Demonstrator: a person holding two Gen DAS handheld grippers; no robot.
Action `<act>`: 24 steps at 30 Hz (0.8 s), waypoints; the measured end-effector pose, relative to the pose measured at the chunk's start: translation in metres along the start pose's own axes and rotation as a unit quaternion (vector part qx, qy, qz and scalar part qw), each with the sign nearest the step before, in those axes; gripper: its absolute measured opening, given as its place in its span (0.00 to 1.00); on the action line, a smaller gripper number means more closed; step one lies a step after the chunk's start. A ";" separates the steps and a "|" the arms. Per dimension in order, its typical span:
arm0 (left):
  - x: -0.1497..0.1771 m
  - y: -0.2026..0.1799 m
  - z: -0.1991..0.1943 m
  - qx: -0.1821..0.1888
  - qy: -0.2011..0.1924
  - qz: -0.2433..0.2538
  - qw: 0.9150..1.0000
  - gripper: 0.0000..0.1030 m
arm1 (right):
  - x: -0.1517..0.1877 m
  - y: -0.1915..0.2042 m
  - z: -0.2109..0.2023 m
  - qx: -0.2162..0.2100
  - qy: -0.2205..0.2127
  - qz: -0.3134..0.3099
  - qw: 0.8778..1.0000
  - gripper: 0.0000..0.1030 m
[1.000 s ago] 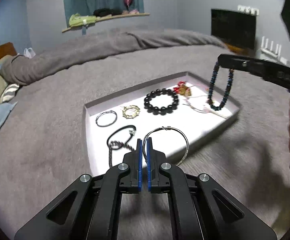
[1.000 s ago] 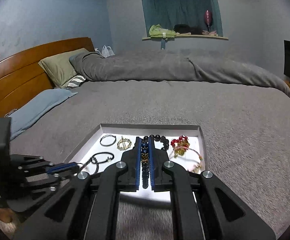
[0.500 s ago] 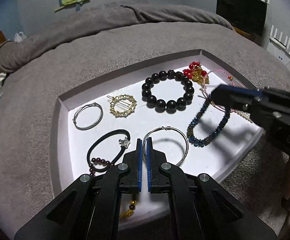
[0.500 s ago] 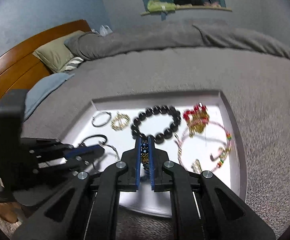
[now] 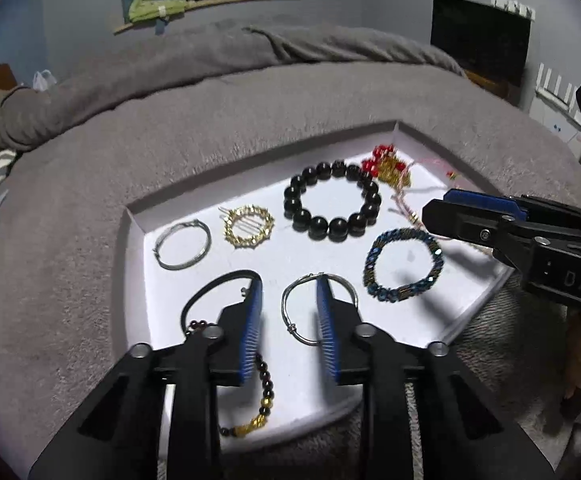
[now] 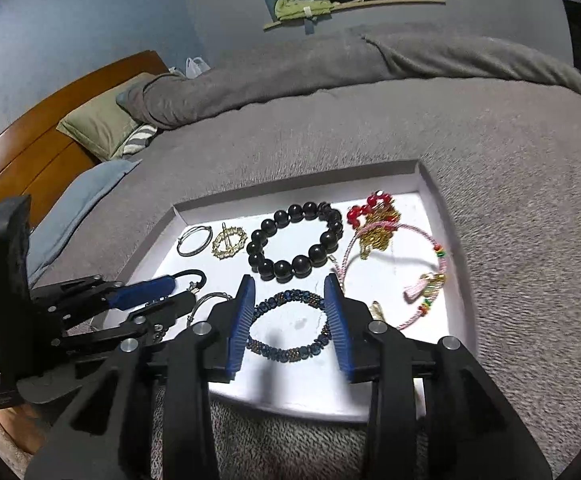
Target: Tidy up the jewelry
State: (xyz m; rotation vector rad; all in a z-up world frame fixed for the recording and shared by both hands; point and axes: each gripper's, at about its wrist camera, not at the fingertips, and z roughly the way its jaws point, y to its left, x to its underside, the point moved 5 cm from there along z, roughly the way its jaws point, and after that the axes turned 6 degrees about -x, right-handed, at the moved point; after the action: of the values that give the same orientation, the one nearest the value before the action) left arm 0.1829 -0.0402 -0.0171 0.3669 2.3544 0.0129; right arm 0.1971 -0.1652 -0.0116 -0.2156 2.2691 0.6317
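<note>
A white tray point(image 5: 250, 164) of jewelry lies on the grey bed. The blue beaded bracelet point(image 6: 286, 353) rests flat on the tray, below and between the fingers of my right gripper point(image 6: 290, 280). Those jaws are opening and the pads do not touch it. My left gripper point(image 5: 289, 283) is opening too, above the large silver bangle point(image 5: 284, 306), which lies loose on the tray under it. The left wrist view shows the blue bracelet point(image 5: 394, 294) and the right gripper point(image 5: 436, 204) at the tray's right side. The left gripper point(image 6: 182, 290) appears at left in the right wrist view.
Also on the tray are a black bead bracelet point(image 5: 332, 229), a gold hair clip point(image 5: 267, 221), a small silver bangle point(image 5: 182, 266), a black hair tie point(image 5: 210, 283), a dark red bead string point(image 5: 265, 380), a red-gold piece point(image 5: 386, 167) and a pink cord bracelet point(image 6: 390, 227). Pillows point(image 6: 98, 124) and headboard sit far left.
The right gripper came down with the hanging blue bracelet, laid it on the tray and opened off it. The left gripper opened off the silver bangle's rim.
</note>
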 end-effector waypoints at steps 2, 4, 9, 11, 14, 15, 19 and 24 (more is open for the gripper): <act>0.001 0.001 -0.012 -0.001 -0.012 -0.009 1.000 0.35 | -0.001 0.001 -0.010 0.004 -0.011 -0.002 1.000 0.37; 0.004 0.001 -0.025 0.002 -0.025 -0.017 1.000 0.40 | -0.001 0.003 -0.024 0.010 -0.027 -0.007 1.000 0.45; 0.013 -0.003 -0.057 -0.012 -0.062 -0.021 0.998 0.66 | 0.002 0.002 -0.056 0.013 -0.059 -0.008 0.998 0.57; 0.020 -0.004 -0.069 -0.014 -0.074 -0.027 0.997 0.72 | 0.005 0.002 -0.065 0.018 -0.067 -0.009 0.998 0.63; 0.030 -0.004 -0.080 -0.015 -0.081 -0.034 0.996 0.77 | 0.016 0.000 -0.076 0.034 -0.072 -0.020 0.997 0.73; 0.034 -0.002 -0.083 -0.014 -0.081 -0.037 0.996 0.77 | 0.019 0.000 -0.079 0.036 -0.071 -0.022 0.997 0.74; 0.050 0.001 -0.091 -0.017 -0.080 -0.053 0.995 0.85 | 0.038 -0.004 -0.085 0.052 -0.059 -0.031 0.996 0.89; 0.067 0.006 -0.090 -0.040 -0.070 -0.076 0.994 0.89 | 0.054 -0.007 -0.086 0.072 -0.040 -0.036 0.996 0.95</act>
State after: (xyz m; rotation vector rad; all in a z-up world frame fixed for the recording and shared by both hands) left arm 0.0773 -0.0076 0.0039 0.1432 2.2287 0.0077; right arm 0.1078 -0.2127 -0.0023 -0.1975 2.2079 0.4282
